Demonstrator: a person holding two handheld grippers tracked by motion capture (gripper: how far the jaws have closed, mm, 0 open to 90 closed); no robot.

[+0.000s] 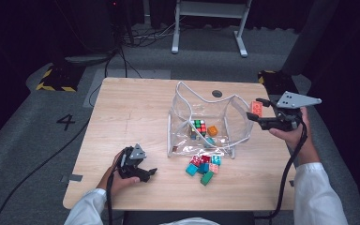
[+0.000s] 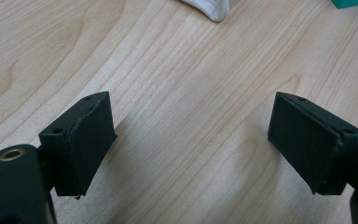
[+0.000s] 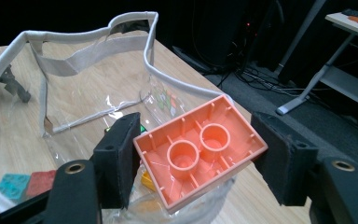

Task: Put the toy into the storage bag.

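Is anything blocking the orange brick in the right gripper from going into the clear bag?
Nothing visible does. The right gripper holds the orange brick at the clear bag's white-trimmed rim, and the mouth gapes open. Inside, only a puzzle cube and small blocks lie low on the bottom.

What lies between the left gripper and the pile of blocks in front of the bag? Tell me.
Bare wooden table. In the high view, nothing sits between the left gripper and the pile of blocks; the left gripper view shows bare wood between its open jaws.
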